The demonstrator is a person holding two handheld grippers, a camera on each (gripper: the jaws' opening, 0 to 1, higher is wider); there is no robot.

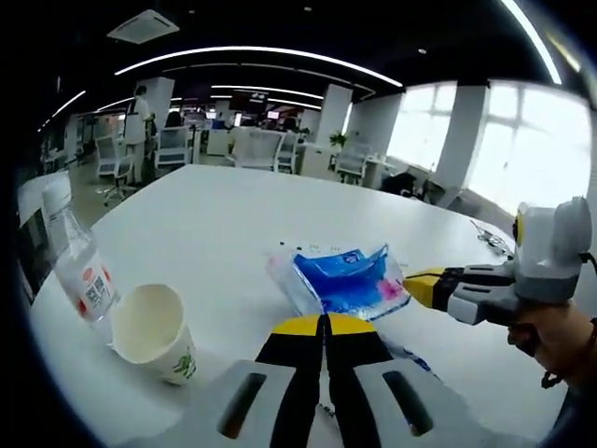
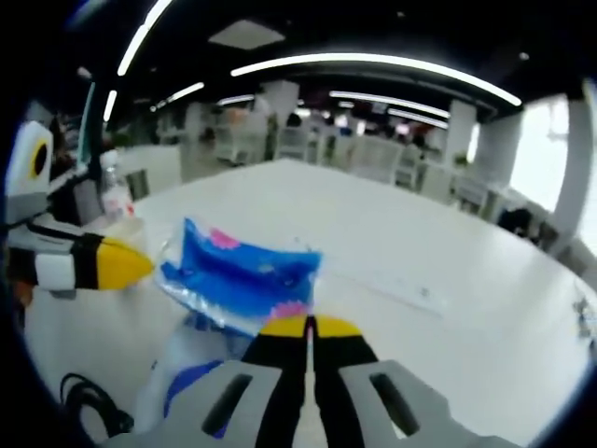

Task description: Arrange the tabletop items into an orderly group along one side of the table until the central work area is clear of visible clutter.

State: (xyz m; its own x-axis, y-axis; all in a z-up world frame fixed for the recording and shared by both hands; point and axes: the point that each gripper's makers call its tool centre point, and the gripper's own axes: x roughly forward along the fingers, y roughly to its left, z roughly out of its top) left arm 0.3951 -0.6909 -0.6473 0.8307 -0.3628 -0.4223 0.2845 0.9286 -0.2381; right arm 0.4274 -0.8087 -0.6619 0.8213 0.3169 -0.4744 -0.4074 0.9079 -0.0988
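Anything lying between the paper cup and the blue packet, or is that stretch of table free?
Bare white table between the paper cup and the blue packet, as the left gripper view shows.

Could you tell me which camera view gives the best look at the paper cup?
The left gripper view: the paper cup lies tilted on the white table beside the water bottle, its open mouth clearly visible. In the right gripper view, I cannot make the cup out clearly.

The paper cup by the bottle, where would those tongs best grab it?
Probably on the rim of the paper cup, one jaw inside and one outside, coming from above. It stands upright with its mouth open. The water bottle stands close beside it, so a sideways grip around the body looks cramped.
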